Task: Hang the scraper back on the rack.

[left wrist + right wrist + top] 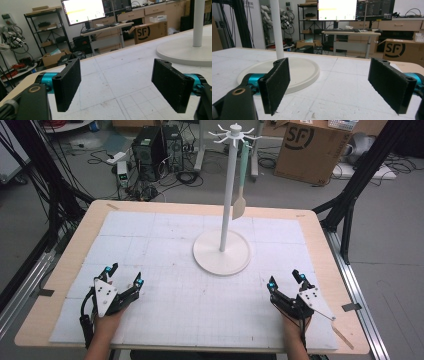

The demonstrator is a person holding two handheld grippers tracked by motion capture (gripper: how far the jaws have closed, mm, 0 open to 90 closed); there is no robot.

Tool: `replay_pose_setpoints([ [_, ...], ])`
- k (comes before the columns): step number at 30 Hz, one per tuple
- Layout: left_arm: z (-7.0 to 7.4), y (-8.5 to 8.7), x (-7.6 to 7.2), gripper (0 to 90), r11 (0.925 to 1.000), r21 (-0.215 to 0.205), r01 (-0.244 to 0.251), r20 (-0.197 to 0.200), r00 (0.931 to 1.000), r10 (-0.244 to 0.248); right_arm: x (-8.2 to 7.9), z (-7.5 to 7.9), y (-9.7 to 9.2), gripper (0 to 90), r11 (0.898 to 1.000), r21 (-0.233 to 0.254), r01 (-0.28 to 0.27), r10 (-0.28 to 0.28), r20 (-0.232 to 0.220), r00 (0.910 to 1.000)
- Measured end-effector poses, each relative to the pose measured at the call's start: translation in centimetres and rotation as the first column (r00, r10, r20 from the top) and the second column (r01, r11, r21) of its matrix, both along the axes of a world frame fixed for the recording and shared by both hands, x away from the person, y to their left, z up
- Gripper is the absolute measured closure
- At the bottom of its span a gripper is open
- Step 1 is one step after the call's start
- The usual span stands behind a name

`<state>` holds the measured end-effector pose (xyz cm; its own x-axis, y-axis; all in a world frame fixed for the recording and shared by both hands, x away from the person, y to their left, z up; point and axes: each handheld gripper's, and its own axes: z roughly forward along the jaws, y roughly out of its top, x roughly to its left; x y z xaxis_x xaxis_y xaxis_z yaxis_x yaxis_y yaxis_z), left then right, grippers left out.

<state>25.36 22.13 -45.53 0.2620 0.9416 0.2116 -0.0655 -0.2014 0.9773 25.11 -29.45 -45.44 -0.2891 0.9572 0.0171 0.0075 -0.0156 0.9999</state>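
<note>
The stand (222,251) is the thing nearest to both grippers. It is white, with a round flat base and a thin pole going straight up. It sits on the mat (165,240), a bit past the middle of the table (65,270). At the top of the pole, little hooks stick out all around. A spatula (240,195) hangs from one hook at about 3 o'clock from the pole. Its handle is pale green and its blade points down. The blade does not touch the base.

The left gripper (122,281) is at about 8 o'clock from the stand, near the front edge of the table. A hand holds it from behind. Its jaws are wide apart and there is nothing between them. In the left gripper view (116,83), the base and the pole show at about 2 o'clock, well apart from the jaws.

The right gripper (285,281) is at about 4 o'clock from the stand, also near the front edge. Its jaws are wide apart too, with nothing in them. In the right gripper view (337,86), the base lies at about 10 o'clock, just behind the left jaw.

The two grippers are well apart from each other.

Past the table, at about 1 o'clock, a brown box (310,150) sits on the floor.
</note>
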Motion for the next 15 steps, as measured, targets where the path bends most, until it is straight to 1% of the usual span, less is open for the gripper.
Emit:
replay_pose_setpoints([
  [7,-0.05,-0.07,-0.12,24.0,1.0000,0.009,0.001,0.013,0.9999,-0.001,0.11,0.05,0.04,17.8,1.000,-0.011,0.002,-0.002,-0.007,1.0000],
  [15,-0.02,-0.03,-0.06,24.3,1.0000,0.007,-0.001,0.005,1.0000,0.001,0.05,0.04,0.11,17.8,1.000,-0.012,-0.003,0.003,-0.008,1.0000],
])
